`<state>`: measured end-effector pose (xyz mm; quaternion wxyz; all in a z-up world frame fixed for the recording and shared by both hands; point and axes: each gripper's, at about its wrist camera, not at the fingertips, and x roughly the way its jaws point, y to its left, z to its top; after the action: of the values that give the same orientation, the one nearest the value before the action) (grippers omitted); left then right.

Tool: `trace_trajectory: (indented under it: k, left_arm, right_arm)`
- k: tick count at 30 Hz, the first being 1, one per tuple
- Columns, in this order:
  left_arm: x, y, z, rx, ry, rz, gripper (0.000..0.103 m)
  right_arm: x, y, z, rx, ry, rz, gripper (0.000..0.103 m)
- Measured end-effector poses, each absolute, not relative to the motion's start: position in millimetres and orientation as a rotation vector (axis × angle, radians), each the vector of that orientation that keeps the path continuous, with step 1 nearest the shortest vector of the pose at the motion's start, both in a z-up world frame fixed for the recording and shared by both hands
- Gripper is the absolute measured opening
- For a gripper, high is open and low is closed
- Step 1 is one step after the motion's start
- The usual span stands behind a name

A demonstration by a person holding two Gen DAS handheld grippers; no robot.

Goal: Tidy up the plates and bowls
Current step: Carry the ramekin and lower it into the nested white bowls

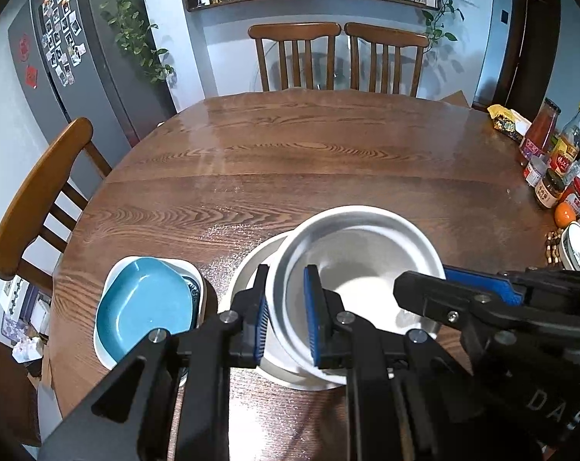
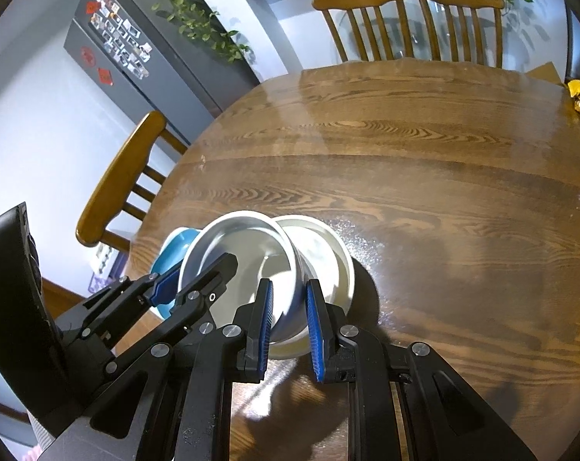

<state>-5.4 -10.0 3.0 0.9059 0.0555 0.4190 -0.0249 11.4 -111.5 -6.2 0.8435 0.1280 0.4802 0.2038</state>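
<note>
A white bowl (image 1: 363, 257) is held tilted over a second white bowl (image 1: 251, 269) that stands on the wooden table (image 1: 290, 146). My left gripper (image 1: 286, 307) is shut on the held bowl's left rim, one pad inside, one outside. My right gripper (image 2: 288, 319) is shut on the same bowl's (image 2: 247, 253) right wall, above the lower bowl (image 2: 328, 257). The right gripper (image 1: 478, 288) also shows in the left wrist view, and the left gripper (image 2: 190, 280) in the right wrist view. A blue dish (image 1: 143, 307) lies stacked in a white dish (image 1: 191, 269) to the left.
Bottles and jars (image 1: 551, 161), an orange (image 1: 564, 215) and a patterned bowl (image 1: 578, 247) crowd the table's right edge. A yellow packet (image 1: 503, 119) lies far right. Wooden chairs (image 1: 339, 53) stand behind the table, another chair (image 1: 40, 199) on the left. A fridge (image 1: 82, 57) stands back left.
</note>
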Motion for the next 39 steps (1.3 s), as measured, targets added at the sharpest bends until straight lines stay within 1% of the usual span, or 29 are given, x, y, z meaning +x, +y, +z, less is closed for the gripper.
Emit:
trace_trajectory:
  k: [23, 39]
  left_arm:
    - [2, 9, -15, 0.109, 0.916, -0.028, 0.015]
    - [16, 8, -32, 0.121, 0.979, -0.058, 0.015]
  right_arm:
    - [20, -85, -20, 0.248, 1.064, 0.446, 0.019]
    - [27, -85, -37, 0.273, 1.103, 0.418, 0.019]
